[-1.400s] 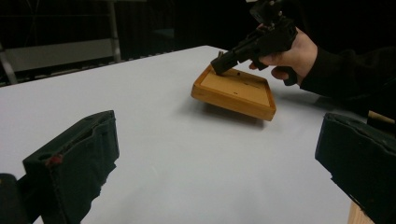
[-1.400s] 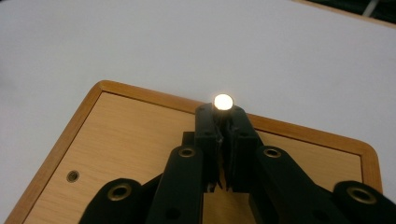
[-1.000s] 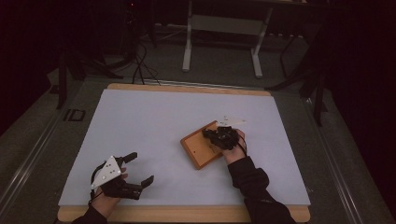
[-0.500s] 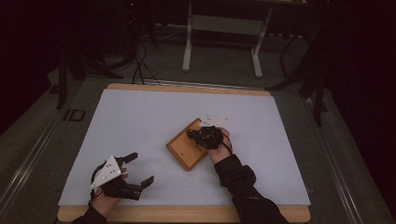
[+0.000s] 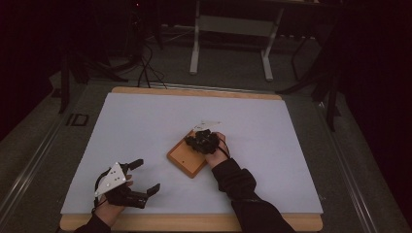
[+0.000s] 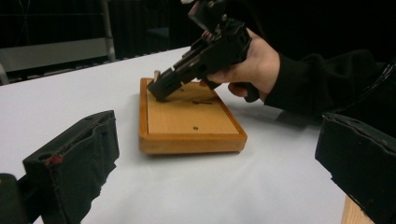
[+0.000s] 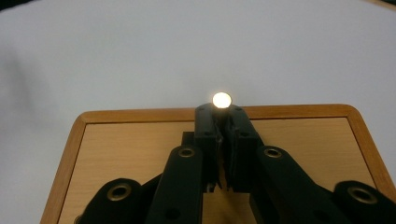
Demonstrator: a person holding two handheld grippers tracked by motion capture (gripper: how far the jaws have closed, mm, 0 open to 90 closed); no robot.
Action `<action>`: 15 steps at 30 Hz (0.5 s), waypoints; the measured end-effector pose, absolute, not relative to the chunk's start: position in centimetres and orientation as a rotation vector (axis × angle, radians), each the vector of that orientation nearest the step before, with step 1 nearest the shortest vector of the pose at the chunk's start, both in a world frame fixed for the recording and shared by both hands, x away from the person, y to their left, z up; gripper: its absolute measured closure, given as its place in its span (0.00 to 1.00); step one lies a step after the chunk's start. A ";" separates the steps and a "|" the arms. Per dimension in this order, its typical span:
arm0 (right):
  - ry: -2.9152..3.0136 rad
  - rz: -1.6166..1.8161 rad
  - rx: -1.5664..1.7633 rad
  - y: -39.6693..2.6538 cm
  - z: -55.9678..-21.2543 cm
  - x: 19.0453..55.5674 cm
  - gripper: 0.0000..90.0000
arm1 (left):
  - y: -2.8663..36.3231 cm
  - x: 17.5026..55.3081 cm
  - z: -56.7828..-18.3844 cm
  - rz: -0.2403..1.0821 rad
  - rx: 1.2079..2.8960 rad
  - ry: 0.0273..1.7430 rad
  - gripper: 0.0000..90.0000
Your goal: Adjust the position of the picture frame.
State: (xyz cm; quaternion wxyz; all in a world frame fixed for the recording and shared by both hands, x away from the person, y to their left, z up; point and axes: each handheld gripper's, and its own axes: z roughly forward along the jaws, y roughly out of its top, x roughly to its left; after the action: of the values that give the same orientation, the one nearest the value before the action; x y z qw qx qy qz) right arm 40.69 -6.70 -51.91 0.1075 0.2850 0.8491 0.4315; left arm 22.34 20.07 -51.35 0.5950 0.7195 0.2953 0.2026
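Note:
A shallow wooden board with small holes lies slanted in the middle of the white table top. My right gripper leans down over its far corner, shut on a short pale wooden peg. In the left gripper view the peg stands upright at the board's far left corner, pinched by the right gripper. From above, the board fills the lower part of the right gripper view. My left gripper rests near the front left edge, open, its fingers wide apart with nothing between them.
A white sheet covers the wooden table, whose front edge lies close to my left gripper. Behind the table stands a metal frame, with cables on the dark floor beside it.
My right hand has moved left and slightly toward the front, still shut on the peg. The board has shifted left along with it. The left gripper has stayed put.

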 end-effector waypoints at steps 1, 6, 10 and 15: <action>2.503 1.262 0.838 -6.6 -52.1 40.7 0.94 | 20.1 22.3 -51.4 0.471 1.671 0.686 0.00; 2.510 1.249 0.832 -6.2 -52.6 40.7 0.94 | 20.1 22.4 -51.4 0.469 1.672 0.686 0.00; 2.510 1.257 0.831 -6.3 -52.7 40.8 0.94 | 20.0 22.4 -51.4 0.468 1.673 0.686 0.00; 2.521 1.279 0.852 -6.4 -52.8 40.9 0.93 | 19.9 22.4 -51.4 0.463 1.673 0.685 0.00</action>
State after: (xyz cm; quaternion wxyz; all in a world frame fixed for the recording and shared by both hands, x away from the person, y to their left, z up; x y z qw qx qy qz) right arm 40.94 -6.40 -52.79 0.0947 0.2872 0.8501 0.4312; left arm 22.36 19.92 -51.44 0.5952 0.7204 0.2949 0.1993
